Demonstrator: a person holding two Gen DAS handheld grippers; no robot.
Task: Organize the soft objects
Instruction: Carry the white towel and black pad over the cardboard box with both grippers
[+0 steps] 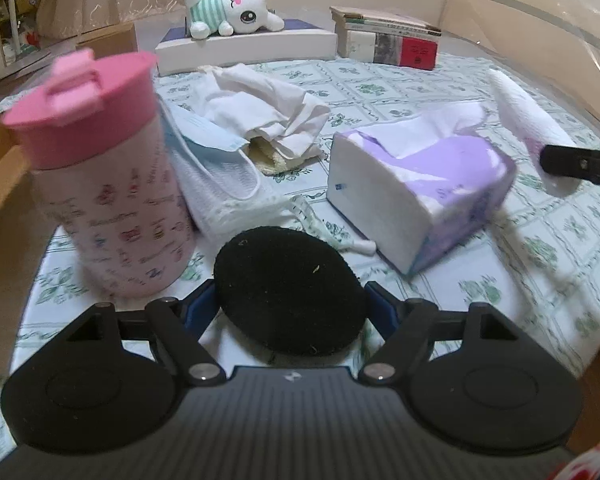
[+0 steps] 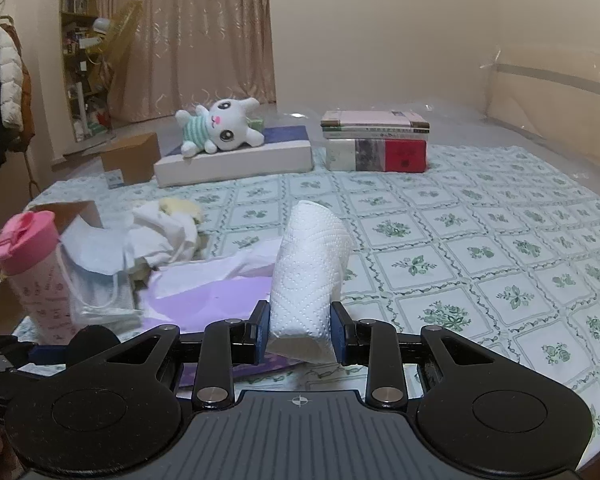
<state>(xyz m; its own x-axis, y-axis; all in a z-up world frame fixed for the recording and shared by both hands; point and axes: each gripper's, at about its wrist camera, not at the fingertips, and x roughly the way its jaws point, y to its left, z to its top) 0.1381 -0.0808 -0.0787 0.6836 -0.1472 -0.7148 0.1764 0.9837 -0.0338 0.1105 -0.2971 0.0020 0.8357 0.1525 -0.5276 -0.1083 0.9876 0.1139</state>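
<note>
Bed's floral sheet (image 2: pixel 480 240) is the workspace, and my right gripper (image 2: pixel 299 334) is clamped on the paper towel roll (image 2: pixel 312 264), its long axis pointing away from me, while my left gripper (image 1: pixel 290 308) pinches the black pad (image 1: pixel 290 288) near the tissue pack (image 1: pixel 416 192).

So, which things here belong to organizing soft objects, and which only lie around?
Belonging: black round pad in the left gripper; paper towel roll in the right gripper; plush toy; white cloths; face masks; tissue pack.

Lying around: pink bottle; books; cardboard box.
</note>
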